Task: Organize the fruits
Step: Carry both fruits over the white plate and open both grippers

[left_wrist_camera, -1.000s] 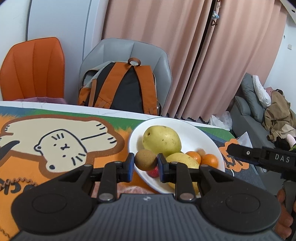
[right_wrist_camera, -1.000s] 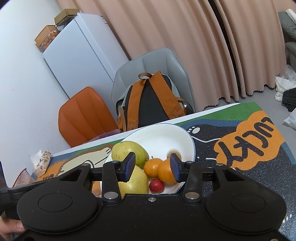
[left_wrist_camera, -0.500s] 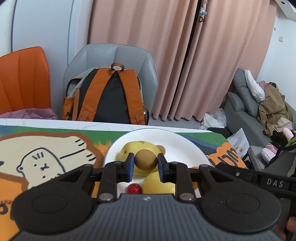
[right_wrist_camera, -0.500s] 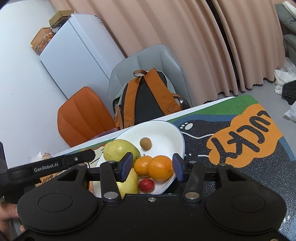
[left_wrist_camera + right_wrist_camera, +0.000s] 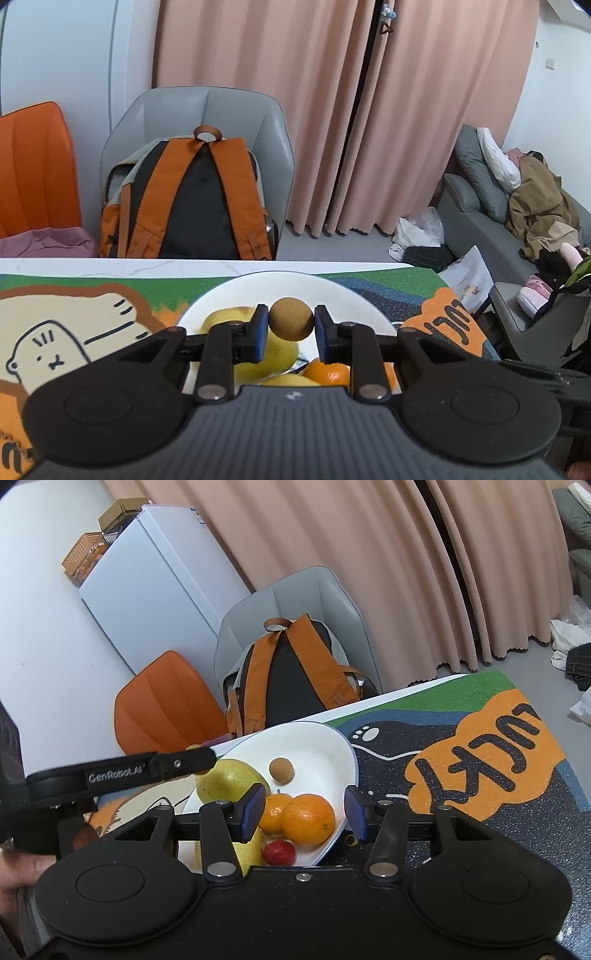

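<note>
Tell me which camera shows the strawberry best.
The right wrist view. The strawberry lies unobstructed at the near edge of the plate, beside an orange, just beyond the open right gripper. The left wrist view shows none of it: the left gripper hides that part of the plate.

Left gripper (image 5: 291, 328): dark grey ribbed body, black arms, blue pads (image 5: 259, 332), silver screws, white "GenRobot.AI" lettering. Right gripper (image 5: 306, 814): black body, blue pads (image 5: 254, 810), silver screws. Bare-skinned hand (image 5: 20, 867).
</note>
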Demonstrator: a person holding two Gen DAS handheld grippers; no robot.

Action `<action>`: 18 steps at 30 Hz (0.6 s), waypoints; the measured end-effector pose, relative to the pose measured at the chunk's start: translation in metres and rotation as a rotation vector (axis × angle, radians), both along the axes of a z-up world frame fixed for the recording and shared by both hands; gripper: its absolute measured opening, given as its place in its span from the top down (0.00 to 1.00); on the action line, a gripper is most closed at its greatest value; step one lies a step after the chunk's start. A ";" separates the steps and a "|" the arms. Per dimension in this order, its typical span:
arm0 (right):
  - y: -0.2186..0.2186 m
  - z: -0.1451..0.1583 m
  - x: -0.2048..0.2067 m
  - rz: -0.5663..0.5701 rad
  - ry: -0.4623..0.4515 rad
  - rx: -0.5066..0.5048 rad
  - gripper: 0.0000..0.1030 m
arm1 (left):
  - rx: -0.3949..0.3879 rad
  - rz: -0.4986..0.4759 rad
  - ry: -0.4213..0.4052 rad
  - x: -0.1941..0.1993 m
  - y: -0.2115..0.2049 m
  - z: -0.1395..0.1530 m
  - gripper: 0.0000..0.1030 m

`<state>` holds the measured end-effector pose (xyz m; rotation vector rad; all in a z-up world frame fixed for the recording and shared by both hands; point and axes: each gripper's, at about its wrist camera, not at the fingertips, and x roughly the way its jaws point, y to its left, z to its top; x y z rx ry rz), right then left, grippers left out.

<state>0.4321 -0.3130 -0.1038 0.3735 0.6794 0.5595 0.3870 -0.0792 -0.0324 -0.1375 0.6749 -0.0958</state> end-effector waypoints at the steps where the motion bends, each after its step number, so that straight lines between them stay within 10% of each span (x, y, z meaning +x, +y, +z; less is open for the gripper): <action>1: -0.001 0.000 0.000 -0.003 0.000 0.000 0.53 | 0.000 -0.006 0.002 0.003 -0.002 0.000 0.76; 18: -0.002 -0.003 -0.005 -0.011 0.009 0.002 0.53 | -0.004 0.042 0.026 -0.009 0.014 -0.005 0.63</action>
